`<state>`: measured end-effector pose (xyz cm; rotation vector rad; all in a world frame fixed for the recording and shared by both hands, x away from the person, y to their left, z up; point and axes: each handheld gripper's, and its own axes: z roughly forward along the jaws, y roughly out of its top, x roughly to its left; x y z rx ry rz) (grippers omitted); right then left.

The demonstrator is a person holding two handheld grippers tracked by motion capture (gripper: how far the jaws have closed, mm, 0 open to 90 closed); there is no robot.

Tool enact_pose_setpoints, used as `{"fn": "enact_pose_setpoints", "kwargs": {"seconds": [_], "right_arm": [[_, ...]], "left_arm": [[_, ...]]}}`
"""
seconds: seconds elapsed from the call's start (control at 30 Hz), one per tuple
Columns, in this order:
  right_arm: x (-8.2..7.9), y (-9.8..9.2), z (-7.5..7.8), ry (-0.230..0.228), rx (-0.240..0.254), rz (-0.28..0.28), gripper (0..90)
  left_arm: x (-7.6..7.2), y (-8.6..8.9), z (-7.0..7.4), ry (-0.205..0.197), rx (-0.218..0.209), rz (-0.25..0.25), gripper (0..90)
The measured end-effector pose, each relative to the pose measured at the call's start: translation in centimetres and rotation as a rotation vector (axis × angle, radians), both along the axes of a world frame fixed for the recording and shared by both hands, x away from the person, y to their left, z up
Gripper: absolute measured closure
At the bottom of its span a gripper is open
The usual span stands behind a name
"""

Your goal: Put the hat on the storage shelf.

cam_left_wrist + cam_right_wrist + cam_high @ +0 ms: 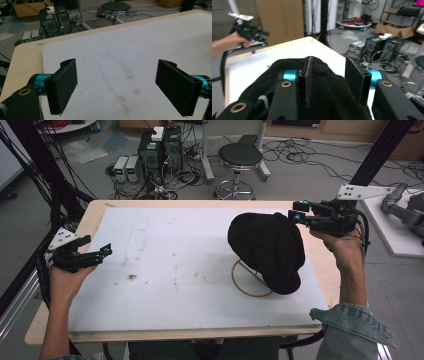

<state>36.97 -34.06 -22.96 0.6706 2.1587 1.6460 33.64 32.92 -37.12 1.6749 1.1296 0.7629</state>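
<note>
A black cap (267, 247) lies on the right side of the white mat, propped over a tan ring-shaped wire stand (246, 285). My right gripper (296, 213) hovers at the cap's far right edge. In the right gripper view its jaws stand apart over the cap's crown (324, 82); the pads do not press on the fabric, so the right gripper (330, 72) is open. My left gripper (102, 252) rests at the mat's left edge, far from the cap. Its jaws are wide apart, and the left gripper (117, 75) has only stained mat between them.
The white mat (165, 270) covers most of the wooden table (95, 215). Beyond the far edge stand a round stool (240, 157) and computer boxes (160, 147) amid cables. A white platform (390, 235) with a grey arm sits to the right.
</note>
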Motion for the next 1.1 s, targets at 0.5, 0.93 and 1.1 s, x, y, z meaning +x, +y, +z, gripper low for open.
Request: {"fn": "enact_pose_setpoints", "kwargs": {"seconds": [0.5, 0.93, 1.1], "right_arm": [[-0.6, -3.7, -2.0, 0.003, 0.068, -0.198, 38.8], [-1.0, -5.9, -4.2, 0.026, 0.123, -0.344, 20.8], [-0.7, -6.4, -5.5, 0.047, 0.099, -0.439, 12.4]], "left_arm": [[0.6, -0.4, -0.2, 0.002, -0.002, -0.007, 18.1], [0.8, -0.5, -0.3, 0.007, 0.002, -0.012, 18.1], [0.8, -0.4, -0.3, 0.005, -0.005, -0.01, 18.1]]}}
